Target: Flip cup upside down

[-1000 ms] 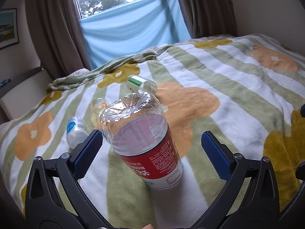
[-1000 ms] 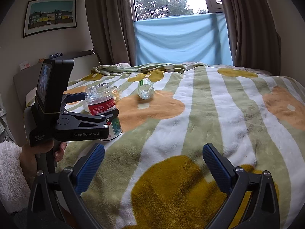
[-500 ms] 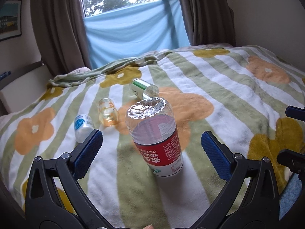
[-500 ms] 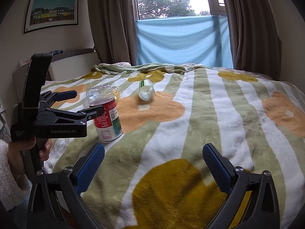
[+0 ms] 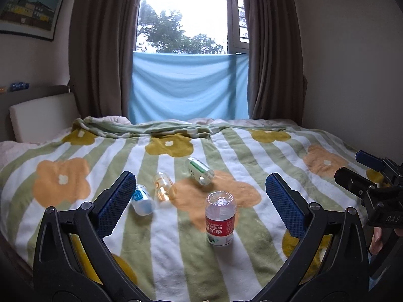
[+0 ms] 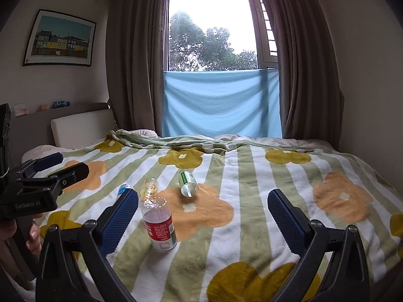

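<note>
home bedroom | bed (image 6: 252, 176) under flowered blanket (image 5: 252, 151) | curtained window (image 6: 211, 30) | framed picture (image 6: 60, 41) on wall

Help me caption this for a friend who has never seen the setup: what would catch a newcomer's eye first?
Probably the red-labelled cup, standing upside down on the flowered blanket, out in front of the open left tool. Behind it three small containers lie on their sides: a green-labelled one, an amber one and a blue-labelled one. The sky-blue cloth across the lower window also stands out.
</note>
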Demonstrator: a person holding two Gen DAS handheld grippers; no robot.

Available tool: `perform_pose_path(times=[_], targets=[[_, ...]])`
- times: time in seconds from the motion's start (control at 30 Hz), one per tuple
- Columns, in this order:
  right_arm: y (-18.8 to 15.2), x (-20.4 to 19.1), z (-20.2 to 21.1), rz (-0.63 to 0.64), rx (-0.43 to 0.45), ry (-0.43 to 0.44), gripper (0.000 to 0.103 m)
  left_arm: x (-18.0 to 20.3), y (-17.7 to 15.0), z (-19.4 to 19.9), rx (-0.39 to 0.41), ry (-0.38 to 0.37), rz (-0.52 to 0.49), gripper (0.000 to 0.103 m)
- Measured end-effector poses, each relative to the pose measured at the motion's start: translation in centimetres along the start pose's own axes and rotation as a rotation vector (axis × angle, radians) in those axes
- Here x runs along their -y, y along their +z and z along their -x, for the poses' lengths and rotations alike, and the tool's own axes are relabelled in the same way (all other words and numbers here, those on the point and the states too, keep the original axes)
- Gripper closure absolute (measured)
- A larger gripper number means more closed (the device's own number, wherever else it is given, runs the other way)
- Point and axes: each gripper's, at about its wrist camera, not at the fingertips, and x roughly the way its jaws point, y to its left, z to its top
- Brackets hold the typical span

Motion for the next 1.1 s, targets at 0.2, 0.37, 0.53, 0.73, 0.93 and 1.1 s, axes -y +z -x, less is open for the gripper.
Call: perform_pose_path(times=[0.2, 0.37, 0.53, 0.73, 0.93, 1.1], targets=[[0.2, -2.6, 1.9, 0.027, 0.054, -0.112, 0.0, -2.9, -0.9, 4.0, 0.056, 0.076, 0.057, 0.0], [-0.4, -3.9, 2.6, 0.069, 0.067, -0.14, 0.0, -3.4, -2.4, 5.0, 0.033, 0.108, 0.041, 0.0], [-0.5, -4.7, 2.9, 0.061, 0.068, -0.123, 0.0, -3.6, -3.0, 4.9, 0.022, 0.105, 0.048, 0.0], [-0.6, -4.7, 2.9, 0.054, 0.06, -0.118, 0.0, -3.8, -3.1, 4.8, 0.017, 0.109, 0.06, 0.0], [-0.6, -4.7, 3.0, 0.052, 0.057, -0.126, 0.0, -3.9, -3.1, 4.6, 0.013, 0.101, 0.061, 0.0], [-0.6, -4.6, 3.0, 0.051, 0.055, -0.126, 0.0, -3.6, -3.2, 4.4, 0.009, 0.101, 0.052, 0.0]])
